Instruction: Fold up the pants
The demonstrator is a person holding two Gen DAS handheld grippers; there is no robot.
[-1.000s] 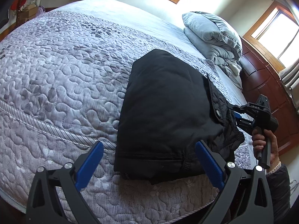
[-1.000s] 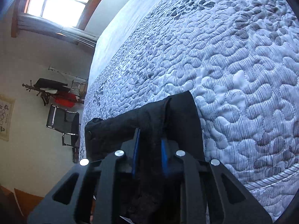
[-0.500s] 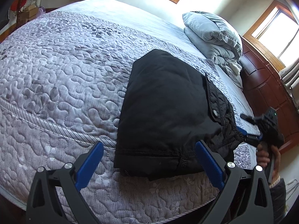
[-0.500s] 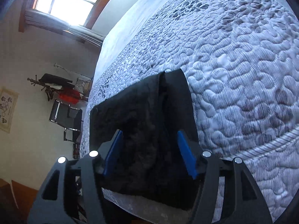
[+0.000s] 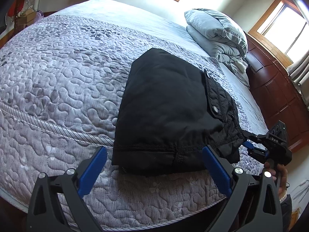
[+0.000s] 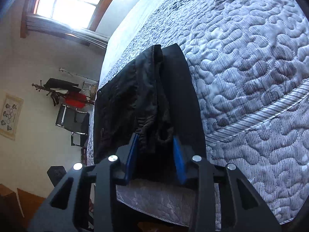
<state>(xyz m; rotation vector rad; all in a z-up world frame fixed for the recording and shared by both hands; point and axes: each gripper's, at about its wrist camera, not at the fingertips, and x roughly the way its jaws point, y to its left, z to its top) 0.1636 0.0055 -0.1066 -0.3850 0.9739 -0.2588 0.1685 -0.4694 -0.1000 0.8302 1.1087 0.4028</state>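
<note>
On the bed: black pants (image 5: 166, 108) lie folded into a thick packet on the grey quilted bedspread (image 5: 58, 89), close to its near edge.
Pants, detail: a pocket flap with a metal snap (image 5: 215, 109) faces up; the gathered waistband bunches at the packet's right corner, toward the right gripper.
Left gripper (image 5: 152, 170): blue-padded fingers spread wide, hovering over the near hem — nothing between them, no contact with the cloth.
Right gripper (image 6: 155, 154): jaws narrowing, with the bunched waistband fabric lying between the blue pads; whether the pads already press on it, I cannot tell.
Hand (image 5: 278, 176): grips the right gripper's handle at the bed's right side.
Behind the pants: a stack of folded grey bedding (image 5: 218, 32) near the wooden headboard (image 5: 274, 89).
Room — right wrist view: a window (image 6: 67, 2), a coat rack (image 6: 63, 92) and a black chair (image 6: 75, 119) by the wall.
</note>
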